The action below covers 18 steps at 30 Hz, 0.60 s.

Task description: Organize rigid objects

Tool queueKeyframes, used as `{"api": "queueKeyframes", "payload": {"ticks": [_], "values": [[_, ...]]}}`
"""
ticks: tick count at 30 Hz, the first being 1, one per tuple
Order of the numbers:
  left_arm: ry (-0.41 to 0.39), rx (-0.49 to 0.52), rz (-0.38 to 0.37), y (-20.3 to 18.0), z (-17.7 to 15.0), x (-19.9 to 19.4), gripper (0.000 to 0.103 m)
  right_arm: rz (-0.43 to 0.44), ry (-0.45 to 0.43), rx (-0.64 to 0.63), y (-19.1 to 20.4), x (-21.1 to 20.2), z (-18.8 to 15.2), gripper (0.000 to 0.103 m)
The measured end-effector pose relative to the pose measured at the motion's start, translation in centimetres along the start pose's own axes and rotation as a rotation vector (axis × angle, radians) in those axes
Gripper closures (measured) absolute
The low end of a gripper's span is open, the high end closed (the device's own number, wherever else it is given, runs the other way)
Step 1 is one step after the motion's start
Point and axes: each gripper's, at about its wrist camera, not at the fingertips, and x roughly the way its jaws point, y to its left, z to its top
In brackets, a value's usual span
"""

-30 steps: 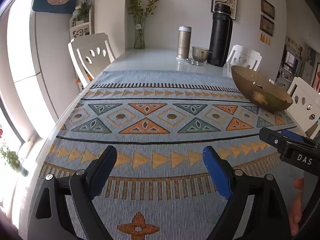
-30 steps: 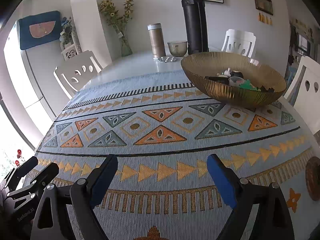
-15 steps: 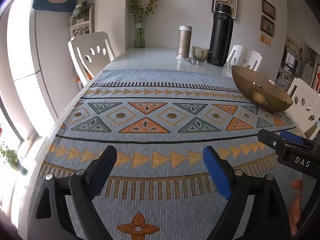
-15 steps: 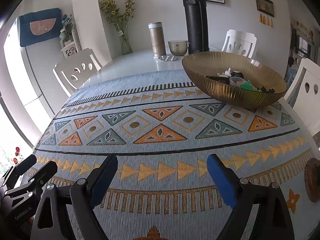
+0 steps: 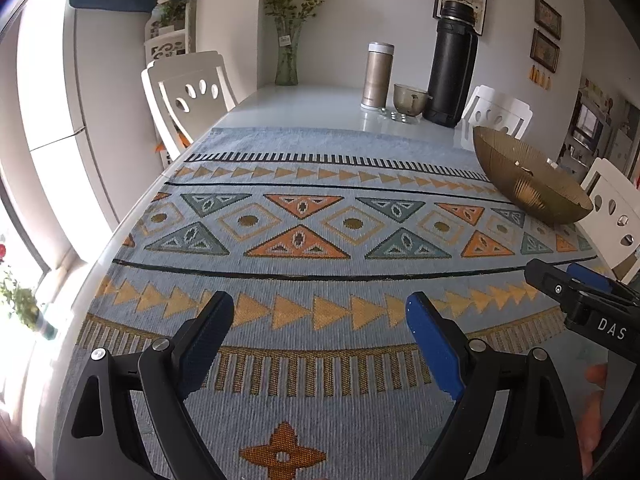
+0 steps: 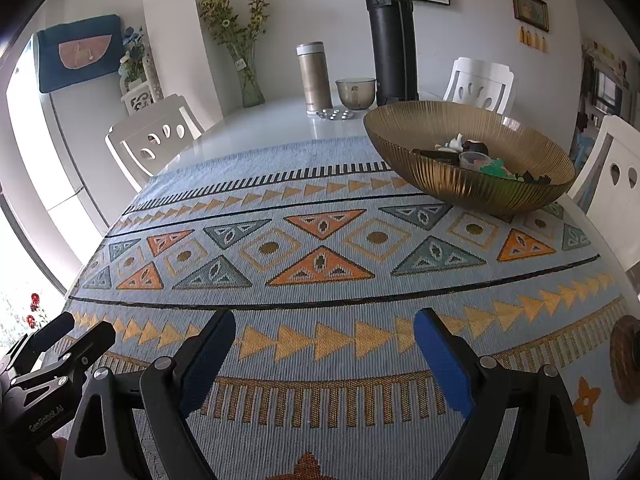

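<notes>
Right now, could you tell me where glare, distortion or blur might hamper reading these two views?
Left wrist view: the window at the left edge is blown out, and the fisheye bends the patterned cloth; focus is sharp. Right wrist view: the same curving, a burnt-out window lower left, sheen on the bare white table, and the gold bowl hides most of its small contents.

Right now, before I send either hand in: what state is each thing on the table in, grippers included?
left gripper: open, empty, over the cloth
right gripper: open, empty, over the cloth
bronze bowl: upright on the cloth, small items inside
black flask: upright, lid on
steel tumbler: upright, capped
glass cup: upright, contents unclear
vase: upright, holding flowers
patterned cloth: spread flat
</notes>
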Motion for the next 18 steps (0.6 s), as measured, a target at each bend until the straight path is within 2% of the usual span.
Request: {"api": "queueKeyframes", "payload": {"ticks": [18], "values": [[0.011, 0.003, 0.004, -0.22, -0.02, 0.15, 0.016, -0.007, 0.005, -0.022, 0.25, 0.2, -0.19, 0.013]]}}
